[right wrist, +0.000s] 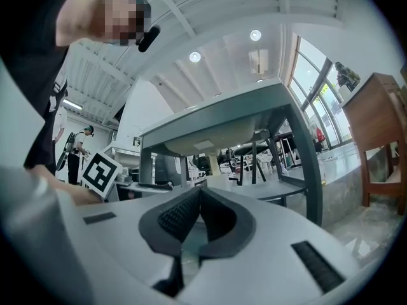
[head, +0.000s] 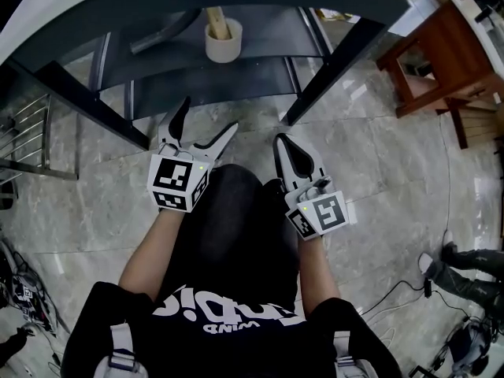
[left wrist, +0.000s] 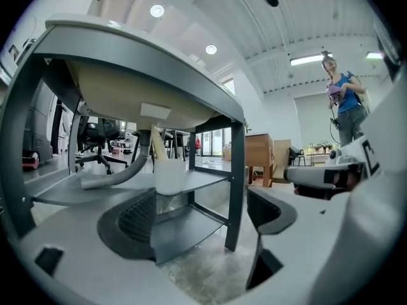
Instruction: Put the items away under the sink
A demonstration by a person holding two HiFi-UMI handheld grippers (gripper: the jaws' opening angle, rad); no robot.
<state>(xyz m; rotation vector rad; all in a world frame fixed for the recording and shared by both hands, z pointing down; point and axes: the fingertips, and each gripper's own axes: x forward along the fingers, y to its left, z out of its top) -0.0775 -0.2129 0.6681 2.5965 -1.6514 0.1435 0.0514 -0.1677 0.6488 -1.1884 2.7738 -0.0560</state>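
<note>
Head view. My left gripper [head: 209, 116] sits above my lap with its two jaws spread wide and nothing between them. In the left gripper view, only the grey shelf and the marbled floor [left wrist: 210, 272] show through the left gripper's [left wrist: 197, 221] gap.

My right gripper [head: 283, 142] lies just beside it, to its right. Its jaws are pressed together at the tips and hold nothing. The right gripper view shows the right gripper's [right wrist: 198, 196] ribbed pads meeting in a point.

The task's thing in view is a white cup [head: 223, 42] with a wooden stick [head: 216, 20] standing in it. It rests on the upper shelf [head: 268, 30] under the sink basin [left wrist: 140, 94]. It lies straight ahead of the left gripper, past the jaw tips and well apart from them. From the right gripper it is ahead and off to the left.

In the left gripper view the cup [left wrist: 170, 175] appears above the left jaw, with a grey drain hose [left wrist: 117, 173] beside it. A lower shelf [head: 213, 85] lies between the cup and the grippers.
</note>
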